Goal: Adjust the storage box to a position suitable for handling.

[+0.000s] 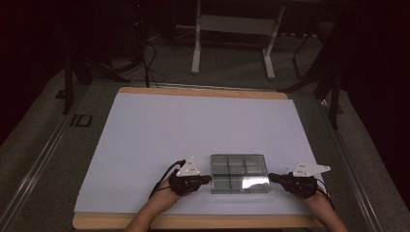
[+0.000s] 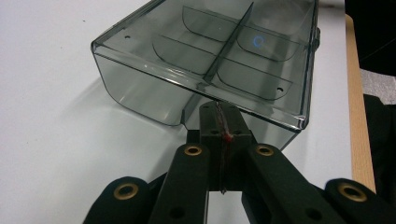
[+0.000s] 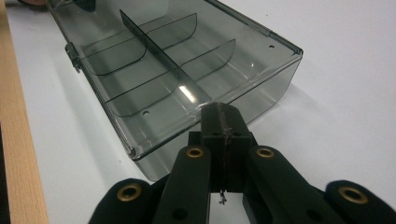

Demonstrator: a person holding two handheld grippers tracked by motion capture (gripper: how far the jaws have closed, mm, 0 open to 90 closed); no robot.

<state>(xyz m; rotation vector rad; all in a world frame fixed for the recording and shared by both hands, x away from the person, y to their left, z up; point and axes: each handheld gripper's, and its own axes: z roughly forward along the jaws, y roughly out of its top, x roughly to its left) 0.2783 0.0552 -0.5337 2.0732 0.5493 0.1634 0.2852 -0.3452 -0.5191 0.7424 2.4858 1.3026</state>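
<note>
- Clear smoky plastic box (image 1: 240, 173), lid shut, inner dividers showing through; lies flat near the front edge of the white sheet (image 1: 193, 125).
- Left gripper (image 1: 209, 179): jaws pressed together, tips at the box's left wall.
- Right gripper (image 1: 270, 177): jaws pressed together, tips at the right wall.
- Wooden table edge (image 1: 193, 221) just beyond the sheet; broad bare sheet behind the box.

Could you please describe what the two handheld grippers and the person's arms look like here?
Both the left gripper and right gripper are black, each topped by a grey three-cornered plate with small holes. Black cables trail from them. Up close, the linkage arms carry brass-ringed pivots, and the left gripper's jaw seam shows a red mark. The forearms are bare, without sleeves.
</note>
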